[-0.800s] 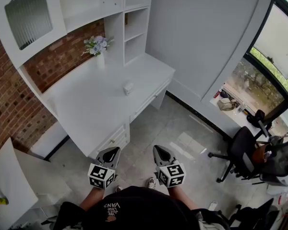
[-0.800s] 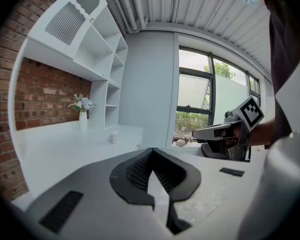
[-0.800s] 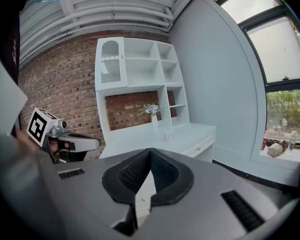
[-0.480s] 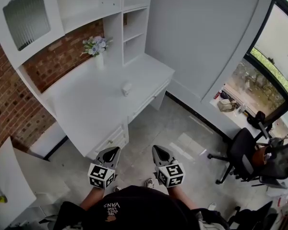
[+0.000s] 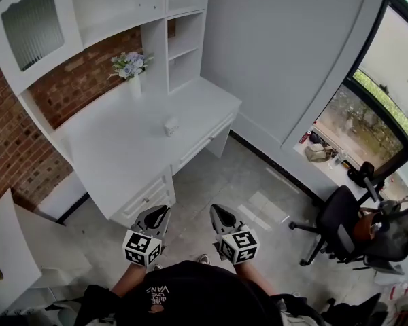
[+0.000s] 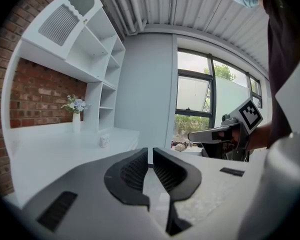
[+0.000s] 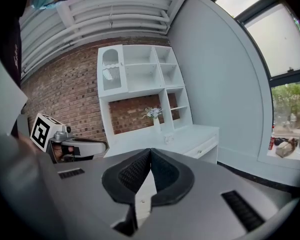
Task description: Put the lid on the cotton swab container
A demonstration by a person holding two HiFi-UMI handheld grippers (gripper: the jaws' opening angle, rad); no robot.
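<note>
A small white cotton swab container (image 5: 171, 125) stands near the middle of the white desk (image 5: 115, 161); at this distance I cannot make out a separate lid. It also shows as a small tub (image 6: 104, 141) in the left gripper view and as a small tub (image 7: 166, 139) in the right gripper view. My left gripper (image 5: 164, 210) and right gripper (image 5: 216, 209) are held side by side over the floor, well short of the desk. The left gripper (image 6: 150, 150) has its jaws shut on nothing. The right gripper (image 7: 151, 150) is shut and empty too.
A vase of pale flowers (image 5: 130, 68) stands at the back of the desk under white shelves (image 5: 180, 39). Desk drawers (image 5: 146, 199) face me. A black office chair (image 5: 340, 219) is at the right by the window. A white panel (image 5: 13, 250) lies low on the left.
The head view has drifted, so the desk and container sit slightly further left. Both grippers stay shut and side by side in front of the body.
</note>
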